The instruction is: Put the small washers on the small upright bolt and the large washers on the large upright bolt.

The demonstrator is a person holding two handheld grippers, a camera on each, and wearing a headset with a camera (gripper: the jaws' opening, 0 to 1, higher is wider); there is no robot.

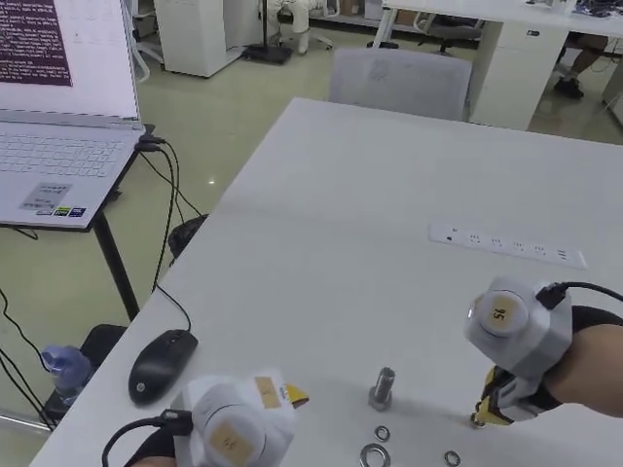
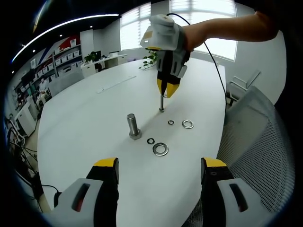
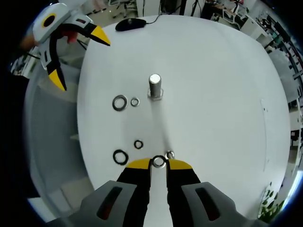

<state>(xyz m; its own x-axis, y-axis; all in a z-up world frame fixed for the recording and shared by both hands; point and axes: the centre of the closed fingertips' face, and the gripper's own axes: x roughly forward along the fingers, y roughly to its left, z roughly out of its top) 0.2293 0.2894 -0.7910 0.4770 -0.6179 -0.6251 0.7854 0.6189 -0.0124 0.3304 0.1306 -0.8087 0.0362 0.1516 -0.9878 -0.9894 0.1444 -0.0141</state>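
Note:
The large upright bolt (image 1: pixel 382 386) (image 2: pixel 133 126) (image 3: pixel 155 85) stands on the white table (image 1: pixel 370 243). My right gripper (image 1: pixel 484 413) (image 2: pixel 165 90) (image 3: pixel 158 163) is shut on the thin small bolt (image 2: pixel 161 103), holding it upright with its head on the table to the right of the large bolt. Two large washers (image 2: pixel 160 149) (image 2: pixel 188 124) and two small washers (image 2: pixel 150 140) (image 2: pixel 171 122) lie flat between the bolts and the front edge. My left gripper (image 1: pixel 293 396) (image 2: pixel 160 164) (image 3: pixel 79 57) is open and holds nothing, at the table's front edge left of the large bolt.
A black mouse (image 1: pixel 161 363) lies at the table's left edge, near my left gripper. A white power strip (image 1: pixel 506 245) lies farther back on the right. A laptop (image 1: pixel 58 146) stands on a side stand to the left. A grey chair (image 1: pixel 401 83) is at the far end.

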